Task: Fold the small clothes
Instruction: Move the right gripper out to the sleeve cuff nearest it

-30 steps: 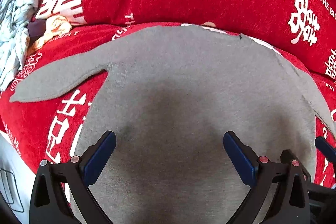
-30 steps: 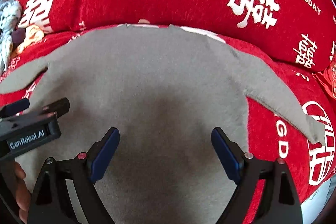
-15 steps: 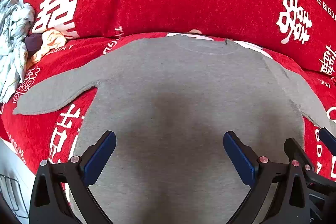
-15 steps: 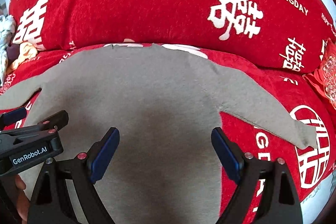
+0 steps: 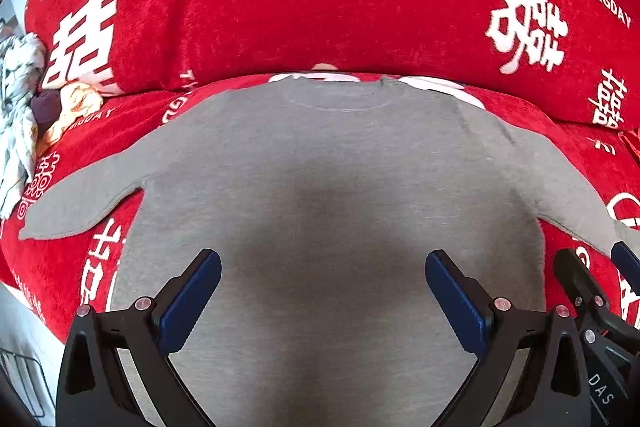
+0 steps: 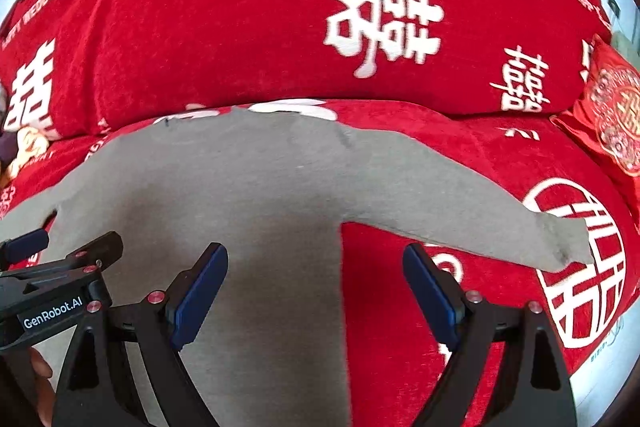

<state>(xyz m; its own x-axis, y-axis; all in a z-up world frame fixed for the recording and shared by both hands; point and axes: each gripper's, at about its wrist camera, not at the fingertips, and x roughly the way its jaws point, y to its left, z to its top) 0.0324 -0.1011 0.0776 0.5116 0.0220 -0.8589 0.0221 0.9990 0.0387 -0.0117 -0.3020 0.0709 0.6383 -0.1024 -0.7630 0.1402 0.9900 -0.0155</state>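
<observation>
The right hand-held gripper [image 6: 316, 291], open and empty, is nearer the shirt [image 6: 240, 195]'s sleeve [image 6: 480, 223], lying probably toward 2 o'clock.

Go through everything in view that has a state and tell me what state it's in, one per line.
Grey top: spread flat on the red cover, unfolded, neckline at the far edge.
Left sleeve: stretched out sideways, flat.
Right sleeve: stretched out sideways, flat.
Left claw: open, holding nothing.
Right claw: open, holding nothing.
Pile of clothes: crumpled, unfolded, at the left edge.
</observation>
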